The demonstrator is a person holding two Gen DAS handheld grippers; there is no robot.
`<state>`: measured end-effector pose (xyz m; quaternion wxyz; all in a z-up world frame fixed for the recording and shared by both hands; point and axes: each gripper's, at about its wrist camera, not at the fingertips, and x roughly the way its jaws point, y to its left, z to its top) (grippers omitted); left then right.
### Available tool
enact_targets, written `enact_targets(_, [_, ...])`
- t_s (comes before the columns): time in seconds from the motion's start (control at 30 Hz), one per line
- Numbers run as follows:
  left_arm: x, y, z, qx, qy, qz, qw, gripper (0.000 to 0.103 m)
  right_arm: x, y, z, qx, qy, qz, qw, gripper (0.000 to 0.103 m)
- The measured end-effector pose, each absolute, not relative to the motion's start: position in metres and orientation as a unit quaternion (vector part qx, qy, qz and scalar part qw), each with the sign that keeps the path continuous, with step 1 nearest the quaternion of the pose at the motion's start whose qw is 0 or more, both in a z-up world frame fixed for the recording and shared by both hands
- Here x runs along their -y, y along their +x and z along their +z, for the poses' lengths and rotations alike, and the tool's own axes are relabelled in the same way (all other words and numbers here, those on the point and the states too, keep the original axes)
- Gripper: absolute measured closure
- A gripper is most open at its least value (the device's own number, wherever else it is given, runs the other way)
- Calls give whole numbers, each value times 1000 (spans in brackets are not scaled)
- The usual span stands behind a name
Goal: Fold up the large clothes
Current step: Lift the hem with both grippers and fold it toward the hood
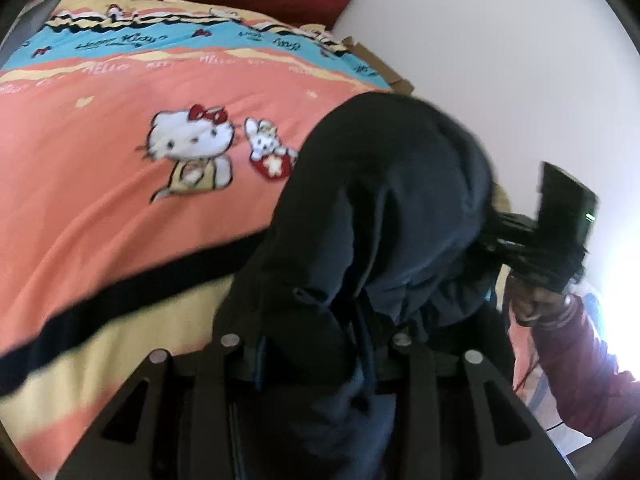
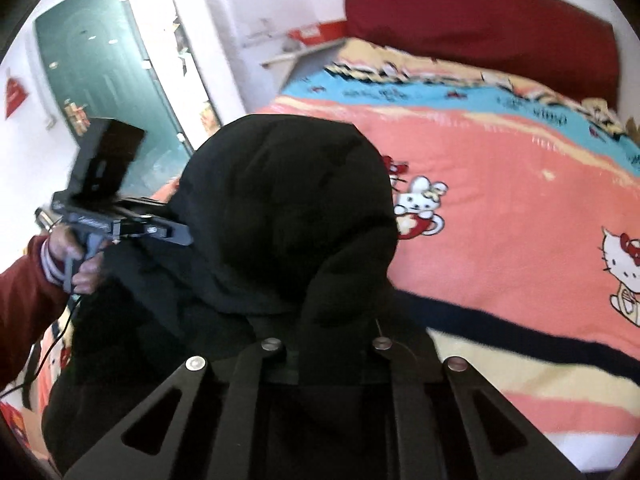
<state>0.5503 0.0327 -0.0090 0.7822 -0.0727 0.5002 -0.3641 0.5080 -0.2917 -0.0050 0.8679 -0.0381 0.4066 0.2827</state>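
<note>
A large black garment [image 1: 384, 216] hangs bunched between both grippers, lifted above the bed. My left gripper [image 1: 316, 344] is shut on one part of it; cloth drapes over the fingers and hides the tips. It also shows in the right wrist view [image 2: 176, 236] at the left, biting into the black garment [image 2: 288, 216]. My right gripper [image 2: 326, 340] is shut on another part of the garment, tips buried in cloth. It shows in the left wrist view [image 1: 496, 236] at the right, pinching the cloth.
A pink, blue and yellow cartoon-cat bedspread [image 1: 120, 160] covers the bed [image 2: 520, 184]. A dark red headboard [image 2: 480, 24] stands at the far end. A white wall [image 1: 500, 60] runs along one side. A green door [image 2: 80, 72] stands at the other.
</note>
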Motion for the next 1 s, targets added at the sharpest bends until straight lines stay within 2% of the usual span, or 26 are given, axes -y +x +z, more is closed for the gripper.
enact_targets(0.23, [-56,479,-10,-517,-64,-317,793,69,263,418,-20,-390,-100,287,869,92])
enact_targets(0.37, [-75,457,16,-490,-100,-311,808,69,248,383,-29,-363,-167,272,875,92])
enact_targets(0.63, [-43,507,52,-459,-147,-307,820,69,243,376,-49,-350,-205,264,875,92])
enact_targets(0.83, [12,554,32,-495,-143,-320,795,69,240,361,-49,-334,-241,258,874,92])
enact_targets(1.0, [39,507,2,-516,-87,-374,766,69,249,359,-55,-338,-239,256,874,92])
